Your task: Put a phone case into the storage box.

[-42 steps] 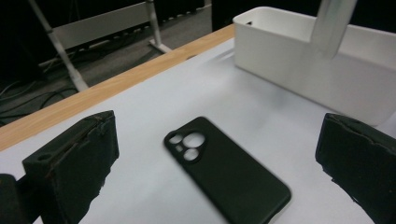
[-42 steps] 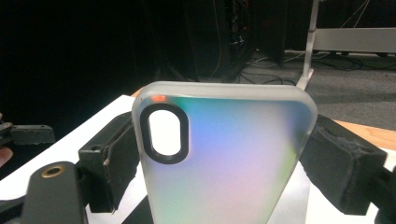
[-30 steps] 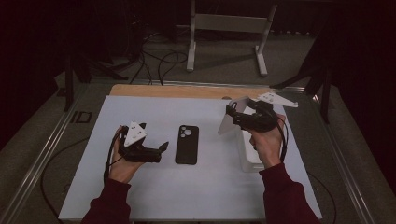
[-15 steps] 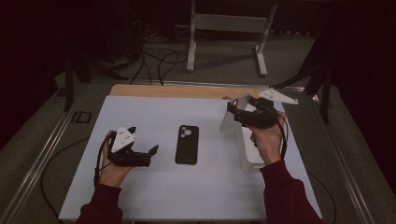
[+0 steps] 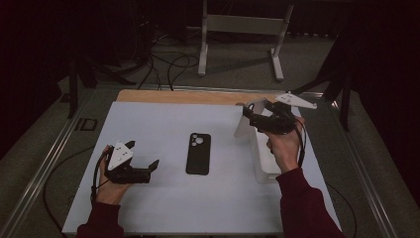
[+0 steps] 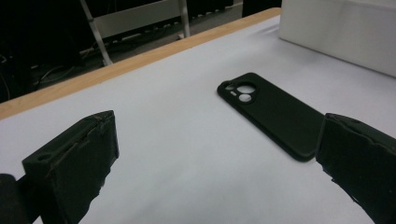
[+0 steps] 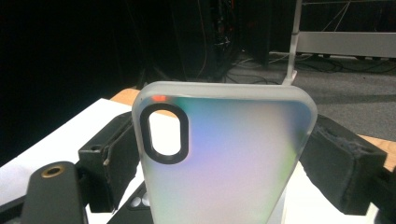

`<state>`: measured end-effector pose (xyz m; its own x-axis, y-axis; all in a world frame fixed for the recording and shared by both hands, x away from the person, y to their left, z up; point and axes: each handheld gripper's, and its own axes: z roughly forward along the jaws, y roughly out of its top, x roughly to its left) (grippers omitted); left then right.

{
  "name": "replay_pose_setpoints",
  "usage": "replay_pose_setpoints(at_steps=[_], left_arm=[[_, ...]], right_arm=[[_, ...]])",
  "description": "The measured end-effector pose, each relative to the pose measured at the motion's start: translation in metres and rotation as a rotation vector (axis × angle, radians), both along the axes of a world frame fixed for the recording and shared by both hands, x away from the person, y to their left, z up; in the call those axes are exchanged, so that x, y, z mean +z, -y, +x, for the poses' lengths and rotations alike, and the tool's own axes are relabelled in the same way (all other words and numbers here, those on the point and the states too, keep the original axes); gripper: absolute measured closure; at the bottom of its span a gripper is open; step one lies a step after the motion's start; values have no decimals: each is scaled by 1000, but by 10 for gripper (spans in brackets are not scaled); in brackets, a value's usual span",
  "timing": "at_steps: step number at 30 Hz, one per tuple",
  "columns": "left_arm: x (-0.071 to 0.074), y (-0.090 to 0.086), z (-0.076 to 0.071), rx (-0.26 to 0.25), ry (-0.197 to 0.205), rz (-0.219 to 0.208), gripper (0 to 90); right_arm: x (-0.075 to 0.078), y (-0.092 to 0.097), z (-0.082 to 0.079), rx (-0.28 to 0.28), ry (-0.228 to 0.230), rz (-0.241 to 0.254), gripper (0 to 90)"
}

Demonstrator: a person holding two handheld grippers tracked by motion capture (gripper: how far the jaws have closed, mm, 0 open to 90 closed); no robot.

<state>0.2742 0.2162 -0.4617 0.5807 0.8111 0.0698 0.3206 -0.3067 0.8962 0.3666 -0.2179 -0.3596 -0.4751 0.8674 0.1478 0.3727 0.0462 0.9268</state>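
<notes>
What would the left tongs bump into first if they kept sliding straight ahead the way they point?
Probably the flat black phone case lying on the white table sheet. It sits just ahead of the open left tongs, slightly to one side, so one jaw might clip its near end.

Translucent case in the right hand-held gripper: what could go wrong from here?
1. The translucent case is pinched by its side edges in the right hand-held gripper, held above the mat; it could flex and slip out.
2. If dropped, it may hit the white box below.
3. The left hand-held gripper, jaws open, sits near the black phone and could nudge it.
</notes>
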Motion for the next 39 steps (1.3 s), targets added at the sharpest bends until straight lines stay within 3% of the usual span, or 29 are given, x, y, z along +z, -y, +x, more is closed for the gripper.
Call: replay_pose_setpoints(at_steps=[16,21,30,39], left_arm=[[-15,-21,-14,26,-16,-39,0],[-21,-24,-20,24,-27,-30,0],[-27,-36,-28,37,-24,-43,0],[-28,-35,-33,41,-9,-57,0]], right_arm=[[4,0,8,-21,3,-5,168],[4,1,10,-28,7,-8,168],[7,12,15,-62,13,-6,168],[9,16,23,-98,14,-30,168]])
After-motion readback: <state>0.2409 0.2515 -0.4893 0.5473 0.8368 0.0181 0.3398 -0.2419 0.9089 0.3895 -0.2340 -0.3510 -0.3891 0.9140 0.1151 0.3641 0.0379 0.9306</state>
